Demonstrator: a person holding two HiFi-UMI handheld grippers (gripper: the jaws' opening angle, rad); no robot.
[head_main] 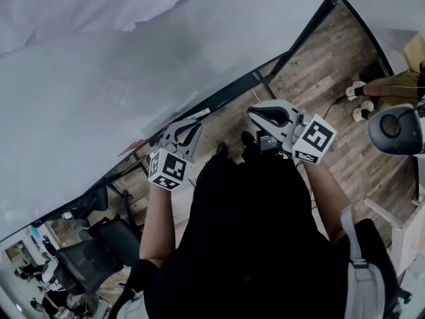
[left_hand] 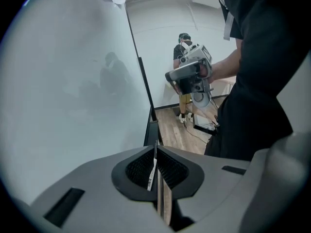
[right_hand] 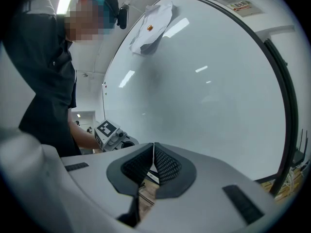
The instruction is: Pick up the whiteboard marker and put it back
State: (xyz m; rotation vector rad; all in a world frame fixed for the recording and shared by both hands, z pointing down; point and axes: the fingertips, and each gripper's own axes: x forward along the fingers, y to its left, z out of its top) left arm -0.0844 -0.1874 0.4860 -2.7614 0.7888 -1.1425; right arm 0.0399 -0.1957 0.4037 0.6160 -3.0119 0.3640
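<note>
Before the whiteboard (head_main: 99,85), left tongs (left_hand: 155,145) and right tongs (right_hand: 153,145) are hovering closed and empty. No marker is showing, likely why.

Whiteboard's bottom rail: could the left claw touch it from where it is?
Probably yes: the left claw hangs close to the bottom rail, pointing toward it with nothing between them, though it is shut.

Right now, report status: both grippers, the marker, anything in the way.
Left gripper: jaws shut, empty. Right gripper: same. Marker not made out. Whiteboard ahead, nothing blocking.

Reddish marker (head_main: 131,147) (blurred) along ledge (head_main: 229,92).
</note>
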